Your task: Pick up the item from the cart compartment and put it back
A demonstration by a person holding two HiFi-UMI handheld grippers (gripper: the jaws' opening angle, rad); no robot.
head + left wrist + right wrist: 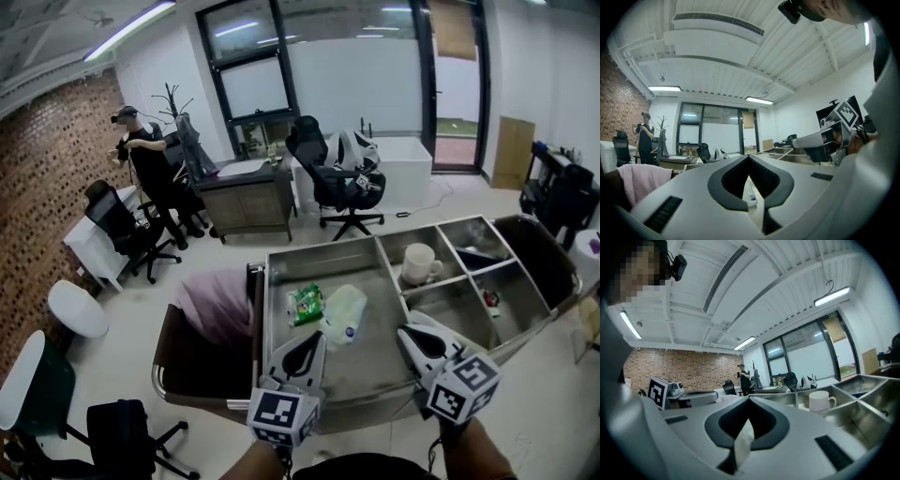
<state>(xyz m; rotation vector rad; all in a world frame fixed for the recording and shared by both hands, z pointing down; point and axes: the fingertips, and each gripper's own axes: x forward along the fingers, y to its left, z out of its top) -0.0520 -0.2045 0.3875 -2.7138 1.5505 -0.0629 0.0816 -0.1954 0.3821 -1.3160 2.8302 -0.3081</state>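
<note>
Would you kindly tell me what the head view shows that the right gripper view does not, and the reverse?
Only the head view shows the green packet lying in the large compartment of the cart. Only the right gripper view shows the ceiling vent. Both show the white mug in its own compartment, the standing person and the brick wall.

The steel cart (375, 361) before me has one large compartment on its left and smaller ones along its right side. In the large compartment a crinkled green packet (305, 304) lies flat nearer the left wall. Just beside it, on its right, a pale translucent bottle (345, 314) with a small blue mark lies on its side, about midway between the front and back edges. A white mug (419, 263) stands upright in the small compartment against the back edge, handle turned right.
</note>
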